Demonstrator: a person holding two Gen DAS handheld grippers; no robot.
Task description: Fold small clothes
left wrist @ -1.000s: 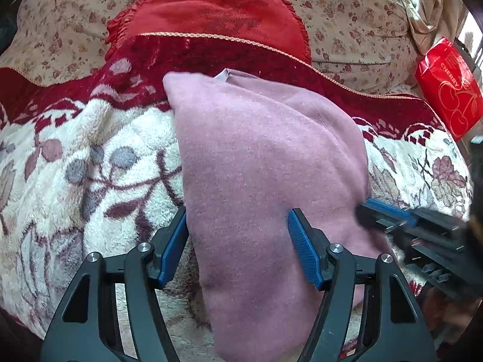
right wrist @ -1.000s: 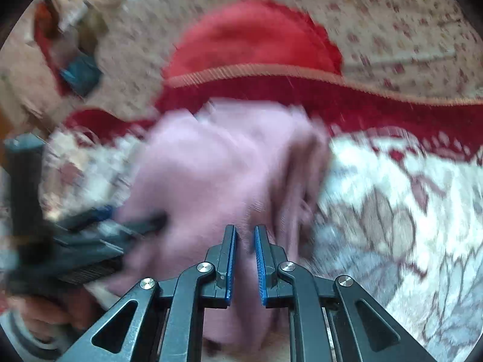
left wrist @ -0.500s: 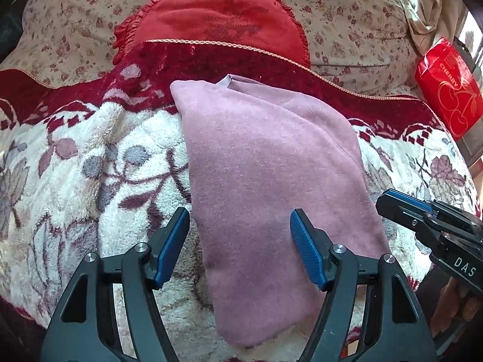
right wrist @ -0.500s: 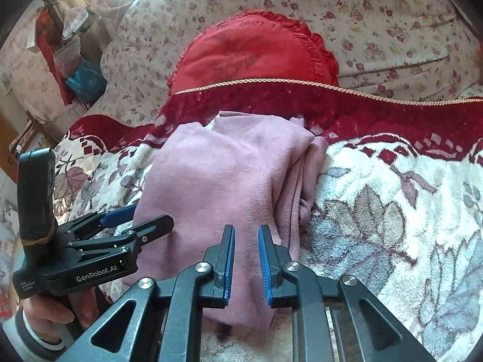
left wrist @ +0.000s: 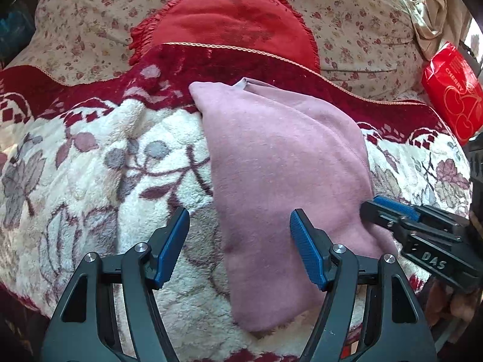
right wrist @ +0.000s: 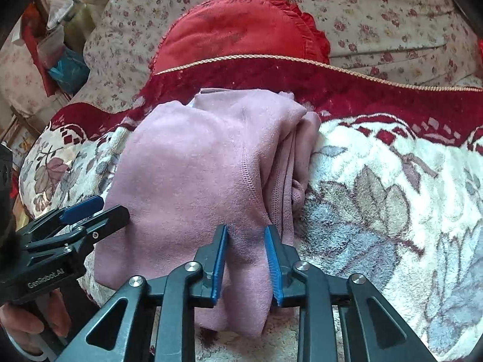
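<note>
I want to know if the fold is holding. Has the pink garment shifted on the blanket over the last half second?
No. The pink garment keeps its top corner on the blanket's dark red border, below the red cushion.

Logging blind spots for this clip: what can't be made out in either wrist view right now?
- Pink garment: its type and fold layers; the top layer covers the rest in both views.
- Its near hem, right wrist view: partly behind the right gripper, whose jaws are opening astride the cloth.
- Red packet, left wrist view: cut off by the lens edge.
- Person's hand: mostly behind the left gripper, which is open.
</note>
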